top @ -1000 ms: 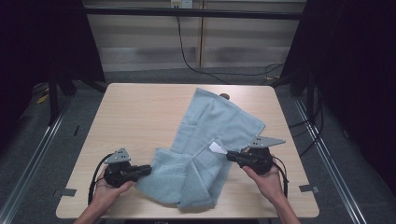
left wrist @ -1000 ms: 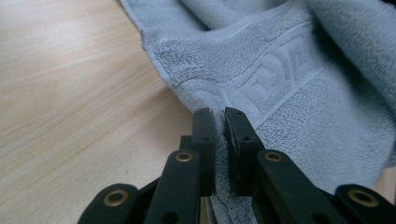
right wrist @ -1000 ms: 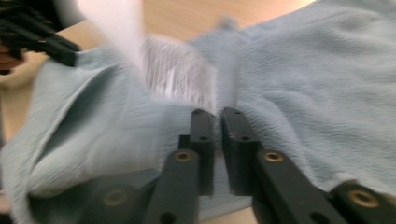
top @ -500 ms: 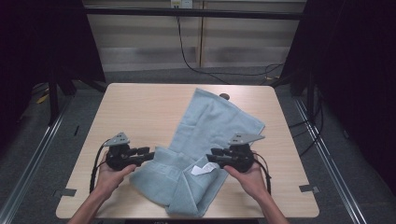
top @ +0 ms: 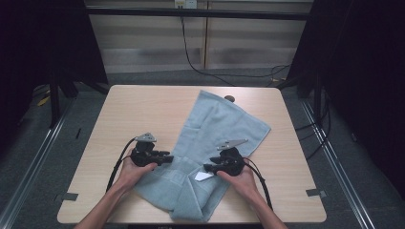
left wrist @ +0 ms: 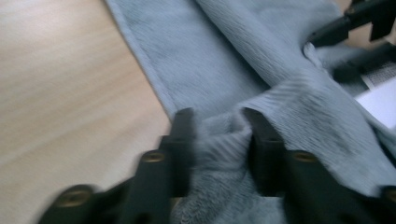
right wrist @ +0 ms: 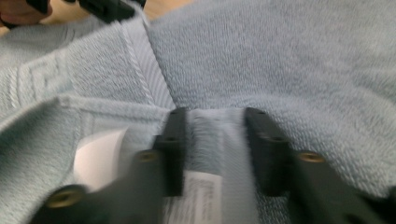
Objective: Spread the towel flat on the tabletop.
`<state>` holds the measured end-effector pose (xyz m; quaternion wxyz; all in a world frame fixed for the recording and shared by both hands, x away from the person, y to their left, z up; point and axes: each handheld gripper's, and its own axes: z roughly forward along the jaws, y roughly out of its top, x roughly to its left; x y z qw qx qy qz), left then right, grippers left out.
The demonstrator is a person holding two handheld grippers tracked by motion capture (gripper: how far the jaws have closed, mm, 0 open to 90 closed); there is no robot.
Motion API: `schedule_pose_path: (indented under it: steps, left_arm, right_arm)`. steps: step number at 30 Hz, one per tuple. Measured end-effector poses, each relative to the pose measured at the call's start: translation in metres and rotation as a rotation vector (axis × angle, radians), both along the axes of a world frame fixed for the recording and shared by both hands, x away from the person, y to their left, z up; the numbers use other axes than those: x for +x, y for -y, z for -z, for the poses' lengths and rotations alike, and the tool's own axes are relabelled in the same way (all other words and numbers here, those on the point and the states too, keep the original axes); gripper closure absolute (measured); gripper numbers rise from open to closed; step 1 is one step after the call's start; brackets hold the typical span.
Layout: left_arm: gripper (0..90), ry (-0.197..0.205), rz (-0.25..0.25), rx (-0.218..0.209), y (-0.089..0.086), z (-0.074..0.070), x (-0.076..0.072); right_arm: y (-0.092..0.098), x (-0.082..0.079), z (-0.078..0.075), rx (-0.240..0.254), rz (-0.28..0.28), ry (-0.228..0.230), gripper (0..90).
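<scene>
A light blue towel [top: 224, 124] lies slantwise on the wooden table [top: 133, 109], its near end rumpled. My left gripper [top: 169, 156] is at the towel's left edge. In the left gripper view a raised fold of towel [left wrist: 224, 60] fills the gap of the left gripper [left wrist: 218, 116], whose jaws have just been closing on it. My right gripper [top: 206, 168] sits on the towel's near right part beside a white label [top: 203, 176]. The towel's hem [right wrist: 280, 56] and the label [right wrist: 95, 158] lie between the jaws of the right gripper [right wrist: 215, 114], which have also just been closing.
A small dark round object [top: 229, 98] rests at the table's far edge behind the towel. Bare wood spreads left of the towel and at the far right. Black frame posts and floor cables surround the table.
Both hands have moved inward toward each other and a little lower. The jaws let go of the towel's outer edges, opened, and now close on folds nearer the middle.
</scene>
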<state>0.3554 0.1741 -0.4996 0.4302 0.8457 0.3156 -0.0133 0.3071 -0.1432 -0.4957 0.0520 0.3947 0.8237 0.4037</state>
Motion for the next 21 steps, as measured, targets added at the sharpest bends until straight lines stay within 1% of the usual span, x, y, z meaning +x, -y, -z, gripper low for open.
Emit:
schedule_pose_path:
  steps: [1, 2, 3, 5, 7, 8, 9, 11, 13, 14, 16, 18, 21]
  left_arm:
    - [77.7, -0.001, 0.009, -0.004, -0.002, -0.001, -0.003]
    - [79.3, 0.004, 0.009, -0.006, -0.006, -0.002, -0.006]
    - [80.2, 0.005, 0.001, -0.018, -0.009, -0.003, -0.009]
    - [80.8, 0.025, -0.030, -0.022, -0.017, -0.006, -0.014]
    - [81.9, 0.022, -0.042, -0.040, -0.026, -0.008, -0.018]
    - [82.2, 0.018, -0.057, -0.056, -0.030, -0.009, -0.021]
    - [82.5, 0.015, -0.059, -0.074, -0.034, -0.011, -0.023]
    - [82.8, 0.032, -0.075, -0.105, -0.040, -0.019, -0.028]
    - [82.9, 0.048, -0.085, -0.134, -0.045, -0.027, -0.033]
    - [82.9, 0.056, -0.085, -0.153, -0.048, -0.031, -0.036]
    - [83.1, 0.076, -0.086, -0.169, -0.052, -0.039, -0.043]
    - [83.1, 0.079, -0.075, -0.195, -0.056, -0.045, -0.053]
    - [83.0, 0.084, -0.053, -0.201, -0.059, -0.048, -0.067]
  right_arm:
    - [0.000, -0.001, -0.002, 0.007, -0.007, 0.012, 72.4]
    - [0.000, -0.002, -0.004, 0.003, -0.001, 0.018, 76.1]
    - [0.002, -0.002, -0.007, 0.010, 0.000, 0.027, 79.3]
    - [0.010, -0.002, -0.013, 0.028, 0.019, 0.040, 84.8]
    - [0.021, -0.001, -0.022, 0.061, 0.052, 0.056, 85.2]
    - [0.028, -0.003, -0.027, 0.073, 0.068, 0.070, 85.6]
    - [0.034, -0.005, -0.033, 0.087, 0.074, 0.088, 85.9]
    - [0.045, -0.010, -0.045, 0.138, 0.087, 0.113, 86.3]
    - [0.055, -0.016, -0.057, 0.168, 0.090, 0.148, 86.4]
    - [0.058, -0.020, -0.063, 0.184, 0.092, 0.166, 86.4]
    - [0.066, -0.029, -0.077, 0.203, 0.094, 0.203, 86.5]
    - [0.073, -0.038, -0.088, 0.216, 0.089, 0.233, 86.6]
    - [0.082, -0.053, -0.097, 0.250, 0.073, 0.258, 86.6]
